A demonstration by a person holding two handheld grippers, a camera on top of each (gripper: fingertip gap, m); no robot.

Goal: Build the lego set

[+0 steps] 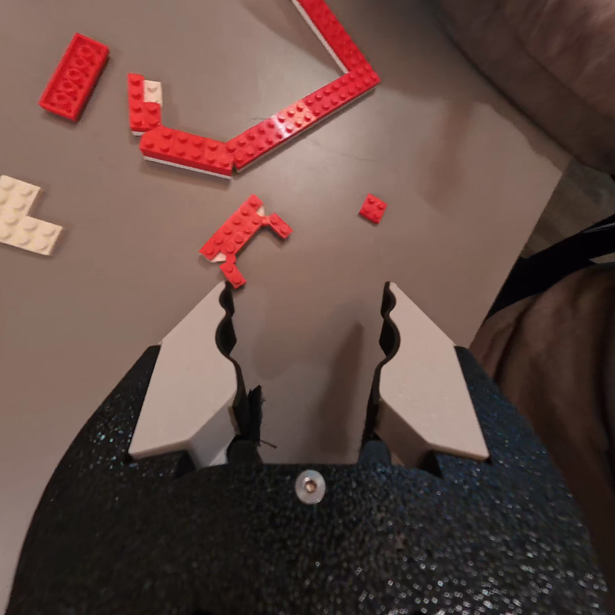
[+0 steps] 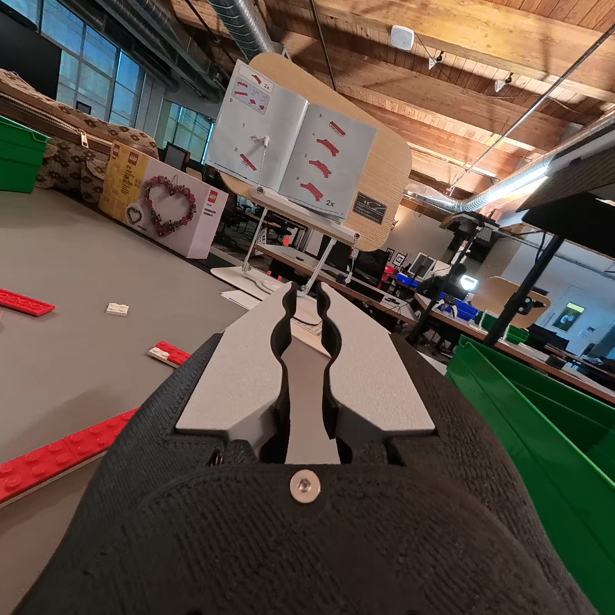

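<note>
In the left wrist view, a long red-on-white angled frame (image 1: 293, 119) lies on the grey table (image 1: 332, 186). A small red sub-assembly (image 1: 239, 233) lies just ahead of the left finger of my left gripper (image 1: 307, 284). That gripper is wide open, empty and above the table. A red 2x2 plate (image 1: 373, 208) lies ahead to the right. My right gripper (image 2: 305, 286) sits low over the table, empty, its jaws a narrow gap apart. The red frame (image 2: 60, 456) runs past its left side.
A red flat plate (image 1: 74, 76), a red-and-white piece (image 1: 143, 103) and white plates (image 1: 23, 216) lie at the left. The table edge (image 1: 532, 233) and brown fabric (image 1: 549, 366) are at the right. An instruction booklet on a stand (image 2: 289, 146), a set box (image 2: 163, 209) and green bins (image 2: 532, 432) stand around. Across from one pair of fingers to the other is roughly 30 cm. The red 2x2 plate (image 1: 373, 208) lies around 6 cm away from my left fingertips.
</note>
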